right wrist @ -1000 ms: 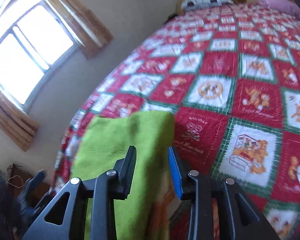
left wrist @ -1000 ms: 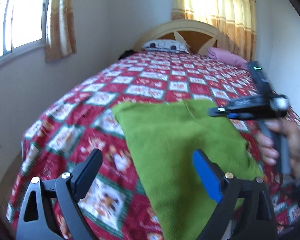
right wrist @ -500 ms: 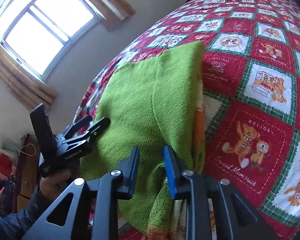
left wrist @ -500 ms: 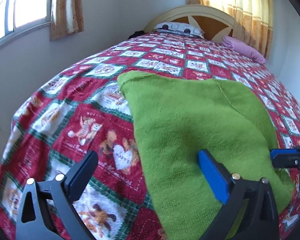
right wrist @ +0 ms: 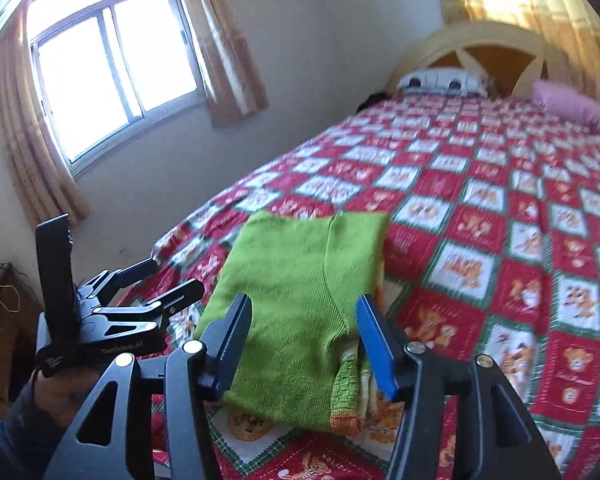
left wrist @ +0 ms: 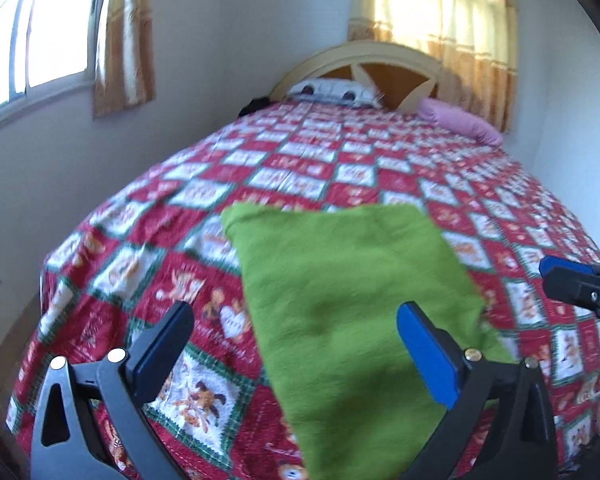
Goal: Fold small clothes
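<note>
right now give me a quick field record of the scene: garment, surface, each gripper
garment: green sweater, folded, lying flat on the bed
surface: red patchwork quilt
left gripper: open, above the sweater's near part, holding nothing
right gripper: jaws have just been opening, pads clear of the sweater
background: pink pillow by the headboard

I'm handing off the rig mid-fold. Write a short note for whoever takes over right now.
Left gripper: jaws wide open, nothing held, above the near part of the green knitted garment.
Right gripper: jaws have just been opening, nothing pinched, garment below them.
Garment lies flat on the red patchwork bedspread, one side panel already folded over, orange-trimmed cuff at the near edge.
Left: probably the remaining folds; the grippers hold nothing for now.
</note>
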